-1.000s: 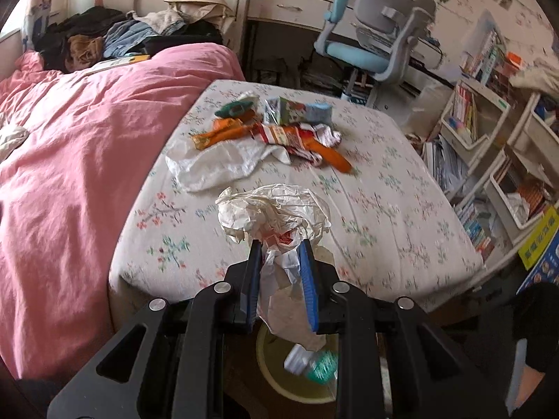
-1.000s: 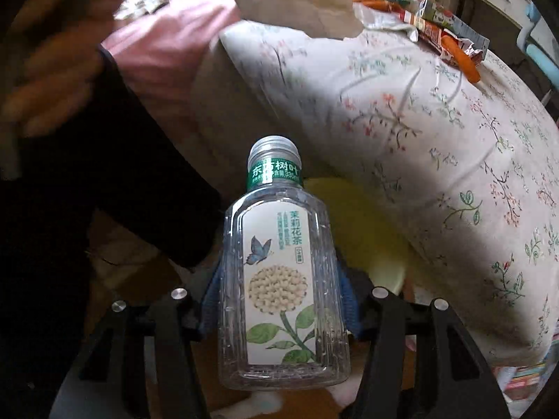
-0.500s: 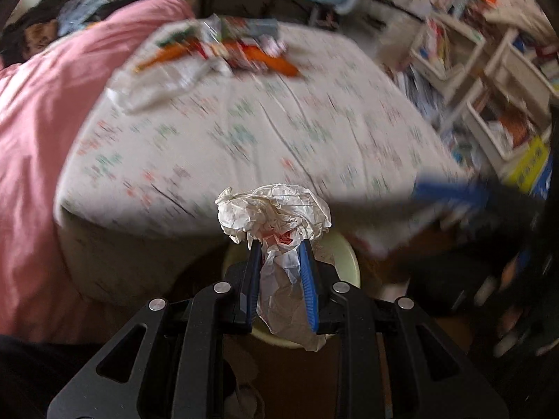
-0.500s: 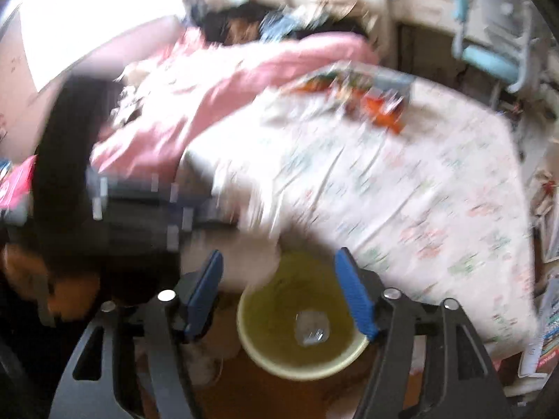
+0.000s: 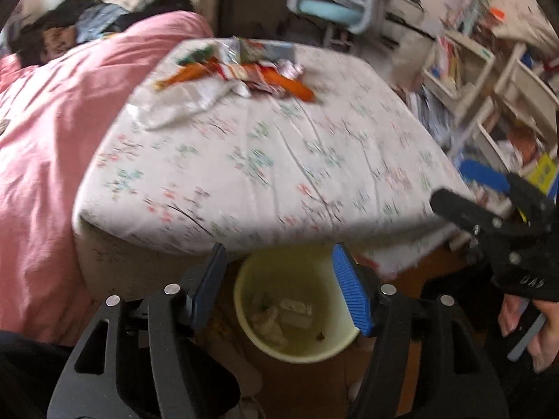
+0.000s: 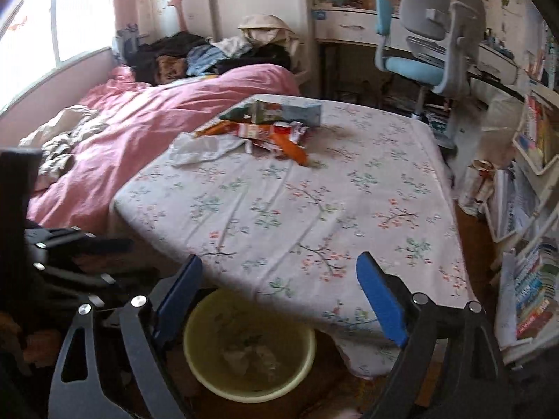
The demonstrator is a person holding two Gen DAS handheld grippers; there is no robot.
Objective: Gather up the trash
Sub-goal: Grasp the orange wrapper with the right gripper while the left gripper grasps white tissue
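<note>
Trash: the rest lies in one heap on the bed, toward its far end: orange wrappers, a white bag and a carton.
Bin: the yellow bin stands on the floor at the bed's near corner, partly under the overhanging sheet; crumpled paper and a clear bottle already lie in it.
Left gripper: the left gripper hangs just above the bin. Its jaws have just been opening, they stand fairly wide and nothing is between them; the wad looks to be in the bin.
Right gripper: the right gripper is above the bin's edge and looks out over the bed. Its jaws have just been opening too, they are wide and empty.
Step in hand: both drops seem done, so the next reach is to the heap.
How to do it well: keep the jaws wide on the way in and come down on one piece from above. Thin wrappers lie flat, so pinching a raised fold should hold better than scraping along the sheet, which may bunch up and be caught too.
Order: the white bag is nearest; taking it first should uncover the wrappers behind.
Risk: both hands share the small space over the bin, so going one at a time avoids a knock.
</note>
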